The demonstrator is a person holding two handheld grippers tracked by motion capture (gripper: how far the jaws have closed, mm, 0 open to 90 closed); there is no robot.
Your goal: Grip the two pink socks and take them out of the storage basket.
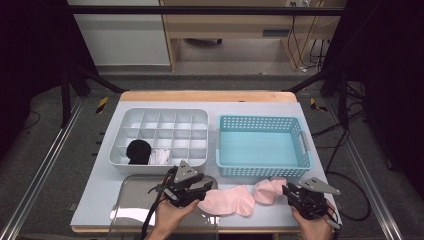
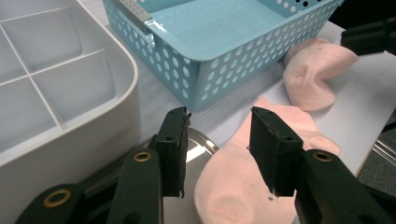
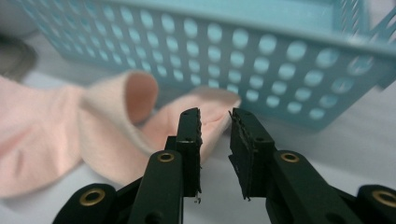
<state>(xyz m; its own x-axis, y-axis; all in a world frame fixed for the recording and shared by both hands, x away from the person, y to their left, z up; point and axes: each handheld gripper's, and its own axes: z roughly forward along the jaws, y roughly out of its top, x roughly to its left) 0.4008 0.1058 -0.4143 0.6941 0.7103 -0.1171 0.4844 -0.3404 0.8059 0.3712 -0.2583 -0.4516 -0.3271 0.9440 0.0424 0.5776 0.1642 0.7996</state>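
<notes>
Two pink socks lie on the worktop (image 1: 100, 190) just in front of the blue perforated basket (image 1: 262, 170), and the person seems to be setting up to gather or fold them. The left pink sock (image 1: 227, 201) lies flat, its near end over the edge of a shiny metal tray (image 1: 135, 200). The right pink sock (image 1: 267, 190) is bunched up, cuff open, close against the basket wall.

The left hand-held gripper (image 2: 217, 140) hovers over the flat sock with its jaws well apart, nothing between them. The right hand-held gripper (image 3: 215, 135) has its jaws slightly apart, right at the crumpled sock's edge and not yet closed on it.

What worries me from here is the thin fabric. If the left jaws close too high they may pinch one layer only, or catch nothing, and the sock would slide on the slick tray. On the right, the jaws sit near the very hem, so a shallow bite could slip off once lifted, and pushing forward could shove the sock against the basket.

Behind, the white divided organiser (image 1: 159, 132) holds a black sock bundle (image 1: 138, 151) and a white one (image 1: 160, 157) in neighbouring front compartments.
</notes>
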